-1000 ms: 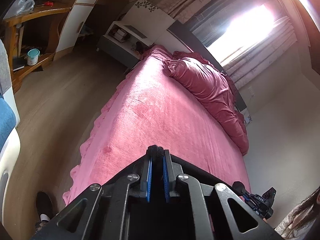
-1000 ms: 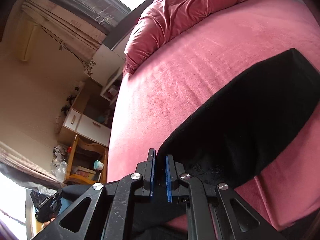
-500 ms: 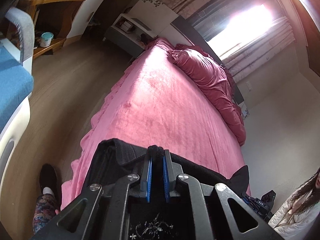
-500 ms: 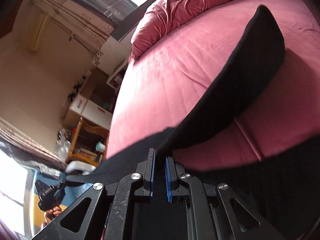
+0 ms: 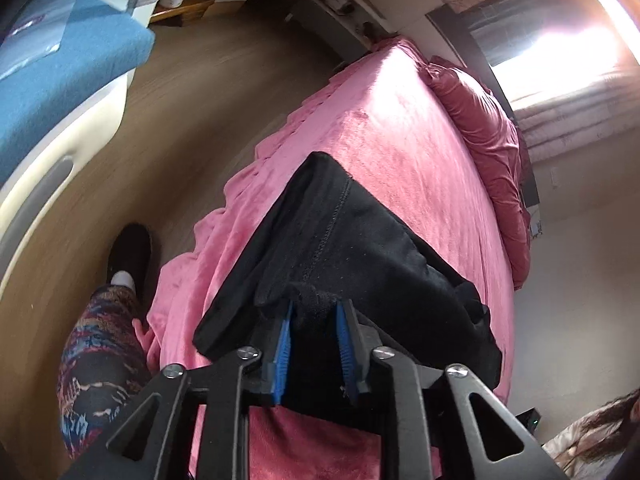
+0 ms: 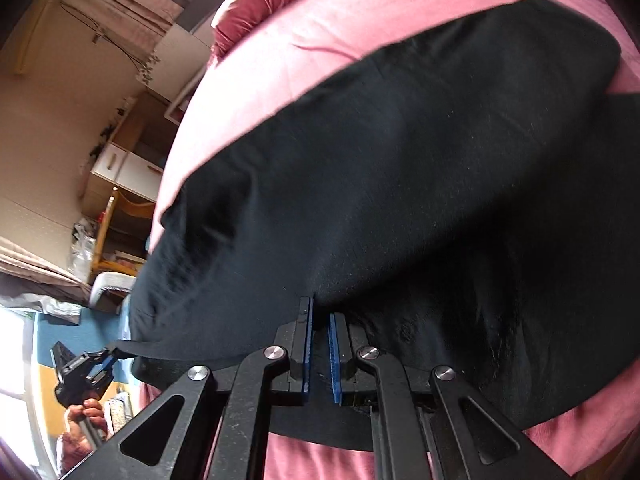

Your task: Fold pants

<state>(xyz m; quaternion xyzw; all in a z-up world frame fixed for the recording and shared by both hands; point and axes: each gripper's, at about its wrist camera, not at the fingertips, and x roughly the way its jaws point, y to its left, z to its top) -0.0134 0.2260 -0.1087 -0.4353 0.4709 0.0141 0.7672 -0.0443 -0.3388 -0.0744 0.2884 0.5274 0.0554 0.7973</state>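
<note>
Black pants (image 5: 352,240) lie doubled over on the near end of the pink bed (image 5: 400,136). My left gripper (image 5: 314,312) has its jaws partly spread with a bunched edge of the pants between the blue pads (image 5: 285,340). In the right wrist view the pants (image 6: 400,168) fill most of the frame. My right gripper (image 6: 319,320) is shut on a fold of the pants at their near edge. The left gripper (image 6: 108,354) also shows there, at the pants' far left corner.
A crumpled dark pink duvet (image 5: 496,136) lies along the bed's far side. A blue and white chair (image 5: 60,64) stands left of the bed. The person's patterned leg and black shoe (image 5: 130,256) are on the wooden floor by the bed corner.
Both grippers have swung the held end of the pants forward over the bed, so the pants now lie doubled. The left jaws have spread wider around the cloth.
</note>
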